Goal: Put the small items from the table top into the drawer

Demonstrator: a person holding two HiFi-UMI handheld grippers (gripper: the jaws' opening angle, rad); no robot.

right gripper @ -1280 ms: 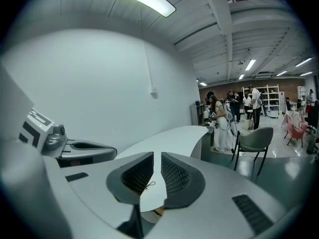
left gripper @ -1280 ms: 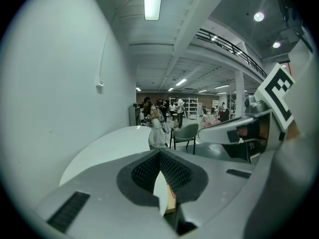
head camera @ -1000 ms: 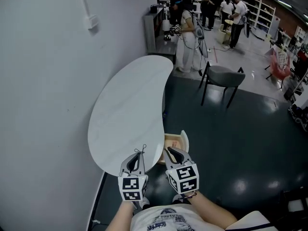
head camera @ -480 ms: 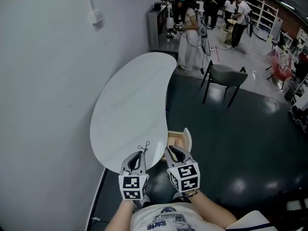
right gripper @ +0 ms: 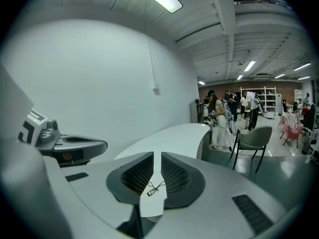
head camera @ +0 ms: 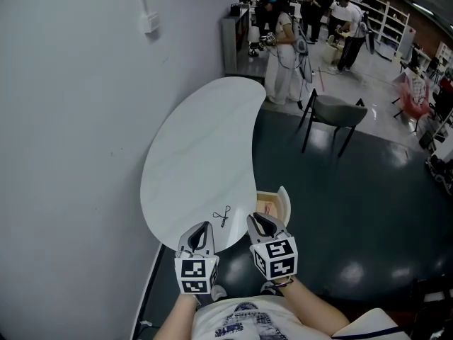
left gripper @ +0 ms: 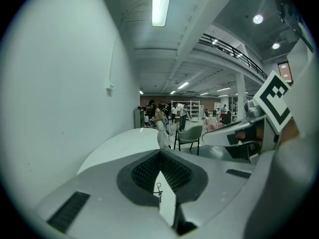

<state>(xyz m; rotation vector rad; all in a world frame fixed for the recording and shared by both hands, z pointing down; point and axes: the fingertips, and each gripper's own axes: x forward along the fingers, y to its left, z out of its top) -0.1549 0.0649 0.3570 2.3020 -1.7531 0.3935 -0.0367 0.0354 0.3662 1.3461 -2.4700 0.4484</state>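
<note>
A small black item shaped like tiny scissors [head camera: 221, 217] lies near the front edge of the white kidney-shaped table [head camera: 198, 154]. It also shows through the jaw gaps, the item [left gripper: 159, 190] in the left gripper view and the item [right gripper: 156, 187] in the right gripper view. My left gripper [head camera: 201, 227] hangs just short of it with its tips together and nothing in them; the left gripper [left gripper: 160, 152] closes to a point. My right gripper [head camera: 256, 218] is beside the open drawer [head camera: 283, 198]; the right gripper [right gripper: 161, 154] keeps a narrow empty slot.
The white wall [head camera: 71, 119] runs along the table's left side, with a switch box [head camera: 149, 23] on it. A grey chair [head camera: 338, 112] stands on the dark floor past the table. Several people stand at the far end. The drawer holds something tan.
Both grippers have drawn back from the table. The black item, at the left gripper's tip before, now lies uncovered ahead of and between the grippers. More of the drawer shows.
</note>
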